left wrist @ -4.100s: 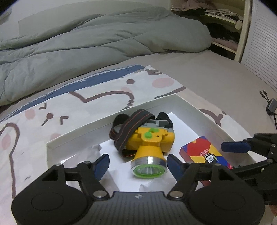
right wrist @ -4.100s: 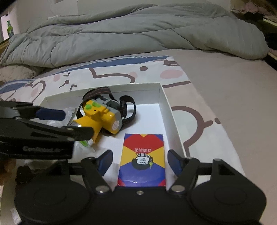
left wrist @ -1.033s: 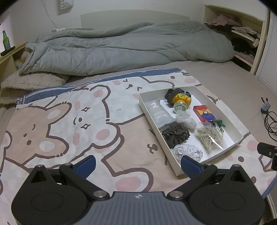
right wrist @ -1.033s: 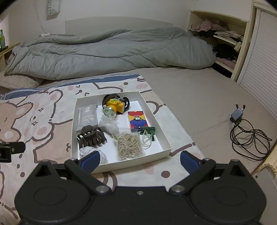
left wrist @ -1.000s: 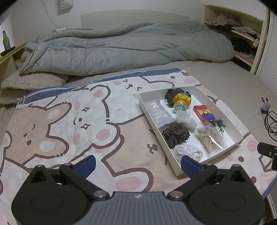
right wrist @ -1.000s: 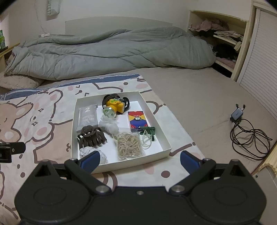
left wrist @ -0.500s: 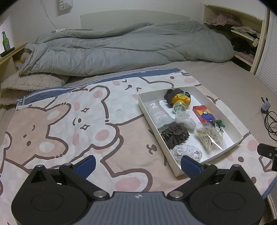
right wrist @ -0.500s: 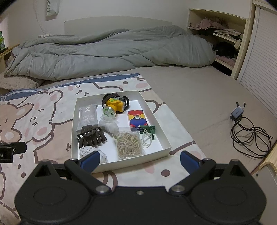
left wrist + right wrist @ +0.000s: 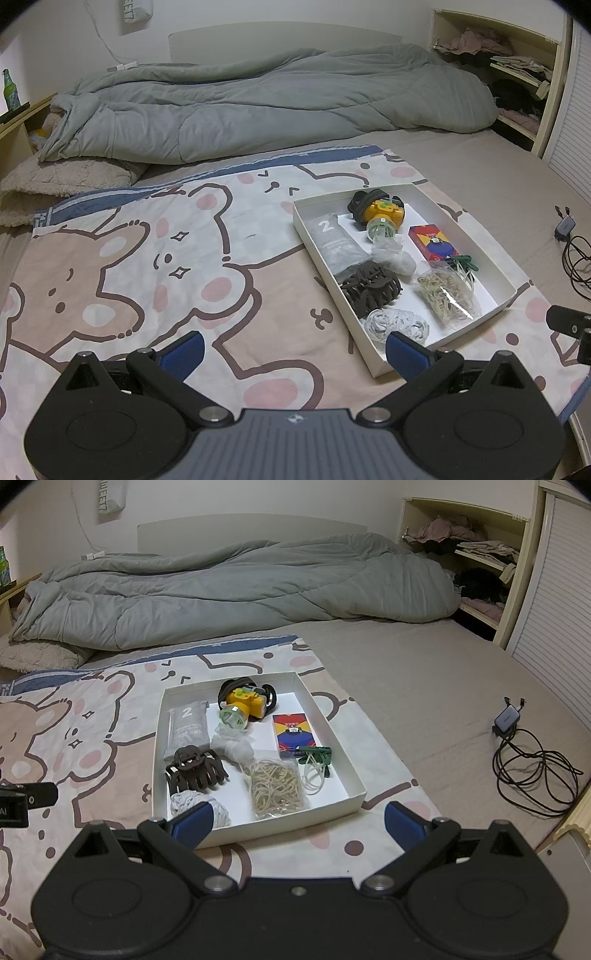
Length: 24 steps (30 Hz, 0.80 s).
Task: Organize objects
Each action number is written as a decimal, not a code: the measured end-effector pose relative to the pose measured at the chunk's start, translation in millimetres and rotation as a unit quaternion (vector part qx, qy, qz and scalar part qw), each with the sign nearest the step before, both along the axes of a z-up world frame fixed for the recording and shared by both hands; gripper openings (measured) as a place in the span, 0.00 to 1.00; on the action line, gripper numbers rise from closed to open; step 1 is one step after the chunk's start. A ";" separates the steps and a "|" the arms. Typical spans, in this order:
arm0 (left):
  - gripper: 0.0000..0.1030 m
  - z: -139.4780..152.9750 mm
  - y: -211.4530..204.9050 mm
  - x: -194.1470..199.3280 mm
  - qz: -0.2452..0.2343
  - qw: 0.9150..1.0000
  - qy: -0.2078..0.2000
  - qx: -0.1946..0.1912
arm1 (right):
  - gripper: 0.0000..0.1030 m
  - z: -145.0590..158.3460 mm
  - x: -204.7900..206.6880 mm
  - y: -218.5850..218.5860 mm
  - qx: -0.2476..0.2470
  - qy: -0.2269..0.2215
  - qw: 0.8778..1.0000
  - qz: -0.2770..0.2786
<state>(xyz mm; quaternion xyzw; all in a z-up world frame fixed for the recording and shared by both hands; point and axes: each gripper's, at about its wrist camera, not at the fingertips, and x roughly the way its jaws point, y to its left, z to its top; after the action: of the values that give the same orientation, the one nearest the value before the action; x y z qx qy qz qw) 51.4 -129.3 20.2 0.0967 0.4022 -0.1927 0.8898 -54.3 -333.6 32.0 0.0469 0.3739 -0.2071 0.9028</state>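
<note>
I hold both grippers back from the bed, and neither grips anything. The left gripper (image 9: 293,352) has its jaws spread wide over the bear-print blanket (image 9: 147,266). The right gripper (image 9: 297,821) is just as wide and empty.

Everything the task concerns sits in the white box (image 9: 354,775). From the right jaws it lies straight ahead and a little left, its near wall just beyond the left pad. From the left jaws it lies ahead and well off to the right (image 9: 511,291). So I judge the right hand the nearer one for any further reach.

The box runs with its long axis away from the right jaws. At its far end lies the yellow headlamp (image 9: 245,703), lens pointing back toward me. The card box (image 9: 293,734) lies lengthwise to its right. The grey packet (image 9: 186,727) lies lengthwise on the left side. Nearer come the brown hair claw (image 9: 194,771), the bag of rubber bands (image 9: 275,784) and the green clip (image 9: 317,755). The white cloth bundle (image 9: 199,805) is tucked in the near left corner, partly behind the left pad.

With all of it boxed, I judge the sorting as good as finished.
</note>
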 end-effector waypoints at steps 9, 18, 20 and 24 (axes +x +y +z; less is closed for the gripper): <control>1.00 0.2 -0.8 -0.6 -0.002 1.000 0.000 0.000 | 0.97 -0.5 -0.1 -0.8 0.004 0.000 1.000 -0.001; 1.00 -0.1 -1.6 -1.0 -0.003 1.000 -0.001 0.001 | 0.97 -0.3 -0.8 -2.7 0.006 0.000 1.000 -0.002; 1.00 -0.1 -1.6 -1.0 -0.003 1.000 0.000 0.001 | 0.97 -0.3 -1.1 -2.7 0.007 0.001 1.000 -0.002; 1.00 0.0 -1.7 -1.1 -0.003 1.000 -0.001 0.000 | 0.97 -0.2 -1.0 -3.0 0.007 0.000 1.000 -0.002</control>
<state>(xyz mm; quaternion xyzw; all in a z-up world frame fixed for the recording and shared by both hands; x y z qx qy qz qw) 50.3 -131.0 20.1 0.0985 0.4014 -0.1953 0.8894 -55.3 -336.6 31.8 0.0538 0.3756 -0.2063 0.9019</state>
